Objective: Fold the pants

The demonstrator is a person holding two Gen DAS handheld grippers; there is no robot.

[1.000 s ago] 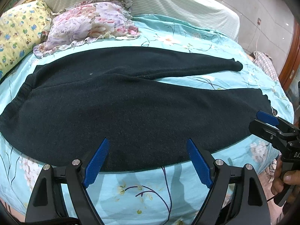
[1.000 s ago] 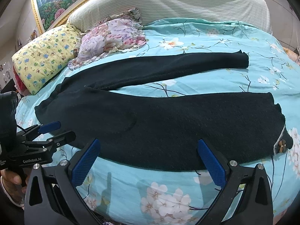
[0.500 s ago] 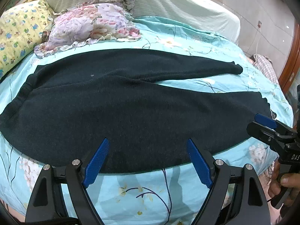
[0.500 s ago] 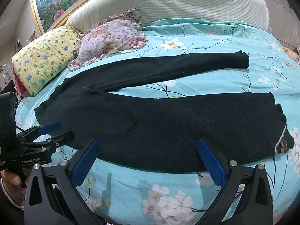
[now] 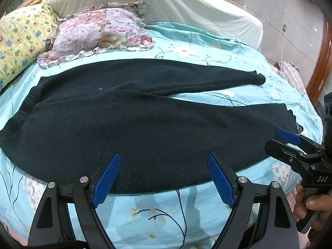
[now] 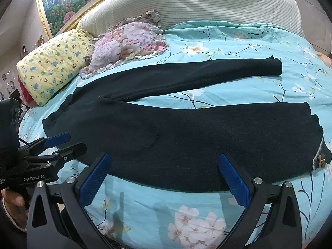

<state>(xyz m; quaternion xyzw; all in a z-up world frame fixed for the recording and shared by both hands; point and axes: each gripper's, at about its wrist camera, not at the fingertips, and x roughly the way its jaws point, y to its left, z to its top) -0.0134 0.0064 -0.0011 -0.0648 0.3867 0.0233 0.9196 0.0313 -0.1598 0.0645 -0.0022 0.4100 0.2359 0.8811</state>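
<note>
Turquoise floral bed carries the dark pants flat, legs spread, long axis crosswise to both grippers. Left gripper faces the waist half, right gripper the cuffs; both fingers gape wide, empty, at the near edge.

Both wrist views look low across the bed, sharing the pants close ahead.

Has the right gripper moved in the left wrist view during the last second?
Yes. The right gripper has moved left and slightly up, toward the near cuff of the pants, now overlapping it.
</note>
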